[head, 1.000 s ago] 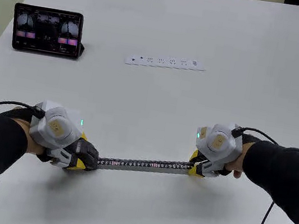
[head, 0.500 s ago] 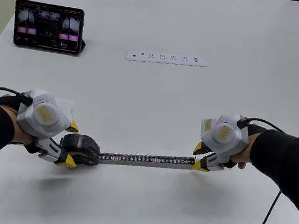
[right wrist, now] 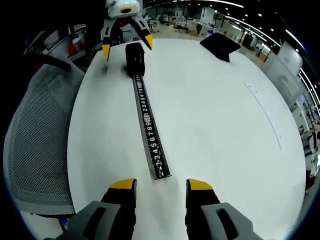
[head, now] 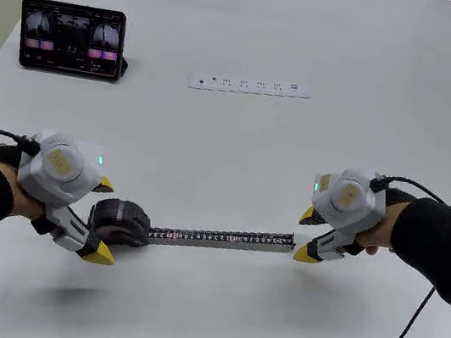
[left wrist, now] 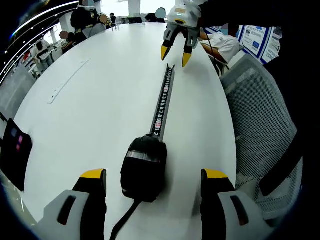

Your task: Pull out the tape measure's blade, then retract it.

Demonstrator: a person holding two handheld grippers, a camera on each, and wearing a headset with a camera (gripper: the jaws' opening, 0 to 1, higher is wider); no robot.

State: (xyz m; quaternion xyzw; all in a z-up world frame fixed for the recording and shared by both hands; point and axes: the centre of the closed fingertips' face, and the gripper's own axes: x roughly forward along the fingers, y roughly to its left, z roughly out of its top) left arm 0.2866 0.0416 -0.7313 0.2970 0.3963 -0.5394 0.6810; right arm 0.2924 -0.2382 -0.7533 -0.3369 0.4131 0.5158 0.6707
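Left tool (left wrist: 154,174) spread around tape measure (left wrist: 144,162); right tool (right wrist: 161,183) spread, off blade (right wrist: 149,131).

White table (right wrist: 215,130), tape stretched: the right gripper (right wrist: 161,186), jaws apart, sits just short of the blade (right wrist: 149,130)'s near end; far off, the case (right wrist: 135,54) (black) lies between the spread jaws of the left gripper (right wrist: 127,45).

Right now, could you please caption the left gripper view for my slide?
Open left tool straddles the tape measure case, blade extended toward the open right tool.
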